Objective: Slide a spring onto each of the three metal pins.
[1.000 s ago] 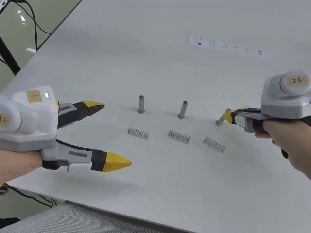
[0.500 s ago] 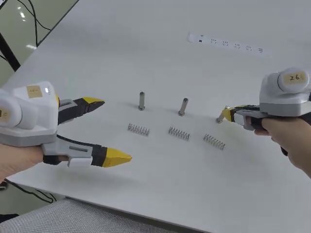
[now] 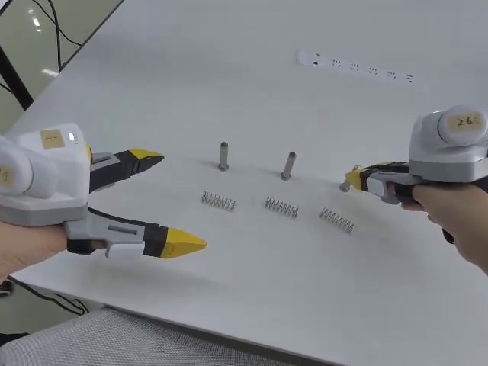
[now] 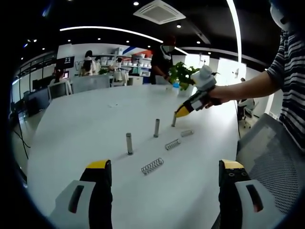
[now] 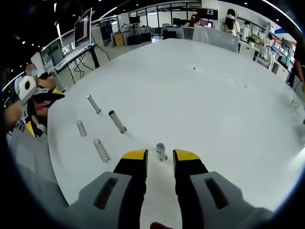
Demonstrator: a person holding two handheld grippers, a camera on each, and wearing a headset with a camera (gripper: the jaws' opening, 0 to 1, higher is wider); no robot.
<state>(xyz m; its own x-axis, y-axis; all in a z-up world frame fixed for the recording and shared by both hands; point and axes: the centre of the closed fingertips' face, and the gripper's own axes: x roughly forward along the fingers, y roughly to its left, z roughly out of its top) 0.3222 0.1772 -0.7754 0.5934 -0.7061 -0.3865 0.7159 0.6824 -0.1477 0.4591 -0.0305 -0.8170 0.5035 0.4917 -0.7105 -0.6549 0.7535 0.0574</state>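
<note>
Three springs [image 3: 281, 207] lie on the table [image 3: 252, 69] beside three upright pins [image 3: 287, 165]. I judge the springs light, squashy and roll-prone, so I would pinch mid-coil, gently. My left gripper [image 3: 176, 202] gapes wide. My right gripper [image 5: 160, 157], narrow, flanks the end pin [image 5: 161, 150].

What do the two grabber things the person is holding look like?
The left hand-held gripper and the right hand-held gripper each have a rounded white-and-grey body, black jaws and pointed yellow tips. The right one bears a tan sticker marked 26. The person wears a black-and-white striped short sleeve.
</note>
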